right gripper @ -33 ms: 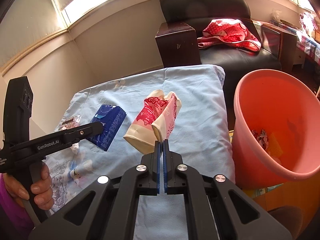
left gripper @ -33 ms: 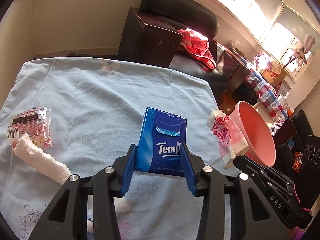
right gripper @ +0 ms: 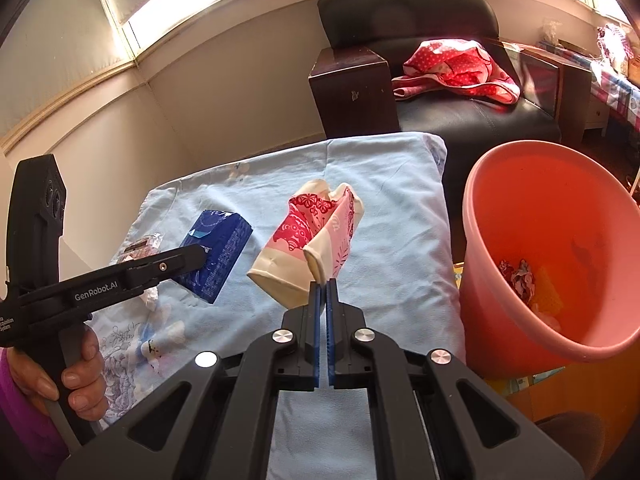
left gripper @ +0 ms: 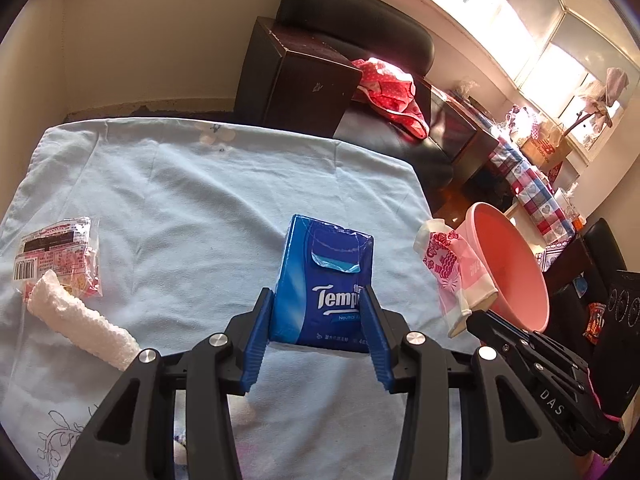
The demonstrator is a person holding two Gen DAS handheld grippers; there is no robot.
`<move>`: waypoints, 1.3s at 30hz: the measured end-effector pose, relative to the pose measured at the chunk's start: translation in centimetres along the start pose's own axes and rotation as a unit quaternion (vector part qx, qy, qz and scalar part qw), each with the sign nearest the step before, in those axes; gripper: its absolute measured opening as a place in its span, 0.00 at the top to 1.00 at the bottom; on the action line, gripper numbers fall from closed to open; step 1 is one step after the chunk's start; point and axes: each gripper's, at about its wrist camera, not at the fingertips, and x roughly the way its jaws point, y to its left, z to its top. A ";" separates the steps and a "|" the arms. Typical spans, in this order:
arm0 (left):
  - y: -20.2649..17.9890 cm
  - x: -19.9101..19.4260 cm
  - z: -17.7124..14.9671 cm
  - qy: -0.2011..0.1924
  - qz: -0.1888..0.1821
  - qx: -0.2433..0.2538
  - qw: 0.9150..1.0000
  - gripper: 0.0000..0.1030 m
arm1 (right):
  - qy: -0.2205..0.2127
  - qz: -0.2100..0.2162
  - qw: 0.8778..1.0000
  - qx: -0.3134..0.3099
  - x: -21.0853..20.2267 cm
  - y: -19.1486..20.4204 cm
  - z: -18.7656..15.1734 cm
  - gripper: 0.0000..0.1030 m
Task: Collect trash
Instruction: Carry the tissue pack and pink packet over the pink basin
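the right gripper (right gripper: 323,285), pressed together, pinches the pink wrapper (right gripper: 316,242) beside the pink bucket (right gripper: 500,280); the left gripper (left gripper: 320,312) clasps the blue tempo tissue pack (left gripper: 326,276).

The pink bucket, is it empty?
No. The right wrist view shows crumpled scraps and something yellow lying at the bottom of the pink bucket.

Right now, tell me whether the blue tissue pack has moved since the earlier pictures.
No. The blue tissue pack sits in the left gripper at the same spot against the dark armchair, as before.
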 end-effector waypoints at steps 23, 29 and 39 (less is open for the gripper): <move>-12.1 1.2 1.3 -0.005 -0.054 0.099 0.994 0.58 | -0.057 -0.067 0.993 0.077 -5.3 -8.4 0.1 0.97; -15.2 2.6 1.4 0.002 -0.064 0.124 0.990 0.58 | -0.064 -0.089 0.988 0.105 -6.1 -11.2 0.0 0.97; -19.9 6.4 1.1 0.031 -0.071 0.166 0.983 0.58 | -0.067 -0.107 0.982 0.142 -6.3 -15.0 -0.6 0.97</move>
